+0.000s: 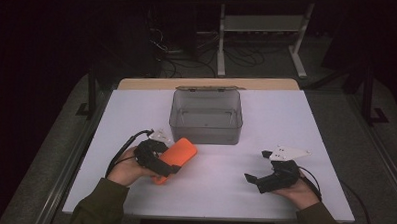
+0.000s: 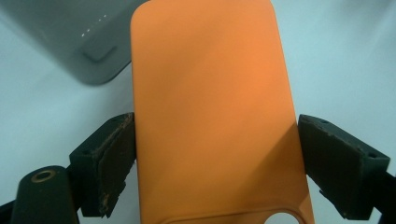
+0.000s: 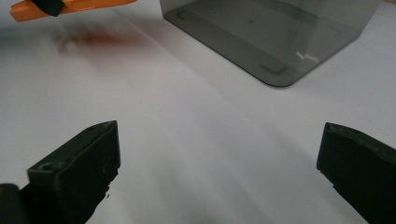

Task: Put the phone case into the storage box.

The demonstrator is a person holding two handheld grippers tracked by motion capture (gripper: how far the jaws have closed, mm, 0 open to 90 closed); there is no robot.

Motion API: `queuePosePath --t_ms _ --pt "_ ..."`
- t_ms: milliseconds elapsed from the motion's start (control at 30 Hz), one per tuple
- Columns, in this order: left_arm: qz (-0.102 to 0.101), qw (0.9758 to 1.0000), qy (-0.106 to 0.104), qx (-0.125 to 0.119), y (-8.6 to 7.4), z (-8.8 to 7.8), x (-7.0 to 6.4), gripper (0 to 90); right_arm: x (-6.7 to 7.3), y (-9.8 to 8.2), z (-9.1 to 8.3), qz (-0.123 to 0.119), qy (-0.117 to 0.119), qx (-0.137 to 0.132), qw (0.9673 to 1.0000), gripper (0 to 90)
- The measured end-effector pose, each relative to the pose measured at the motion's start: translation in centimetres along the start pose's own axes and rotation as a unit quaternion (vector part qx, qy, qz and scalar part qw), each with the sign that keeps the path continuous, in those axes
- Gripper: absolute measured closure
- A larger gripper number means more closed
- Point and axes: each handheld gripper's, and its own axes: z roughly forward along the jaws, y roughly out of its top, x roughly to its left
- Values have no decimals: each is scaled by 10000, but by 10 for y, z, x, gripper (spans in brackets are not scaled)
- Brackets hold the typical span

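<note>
Gleaming smooth orange phone case (image 2: 215,112), rounded corners

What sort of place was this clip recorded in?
Probably a lab or workshop data-collection station, not a home. A white-covered table stands in a dark room, with loose cables on the floor behind it and a white frame stand beyond. On the table sits a grey plastic bin.

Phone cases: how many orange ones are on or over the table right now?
1. The orange phone case is clamped across its width in the left gripper, lifted off the white table just left of the grey bin. The bin looks empty.
</note>
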Motion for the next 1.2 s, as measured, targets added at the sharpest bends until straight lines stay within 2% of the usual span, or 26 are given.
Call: queuePosePath --t_ms 433,900,1200 --pt "264 9994 -216 3 21 13 -8 138 -1 0 0 43 45 27 10000 0" --pt "513 9977 -433 56 48 30 -19 138 -1 -1 -2 54 45 40 10000 0" --pt "589 9972 -461 85 52 35 -22 138 0 -1 -2 56 36 63 10000 0"
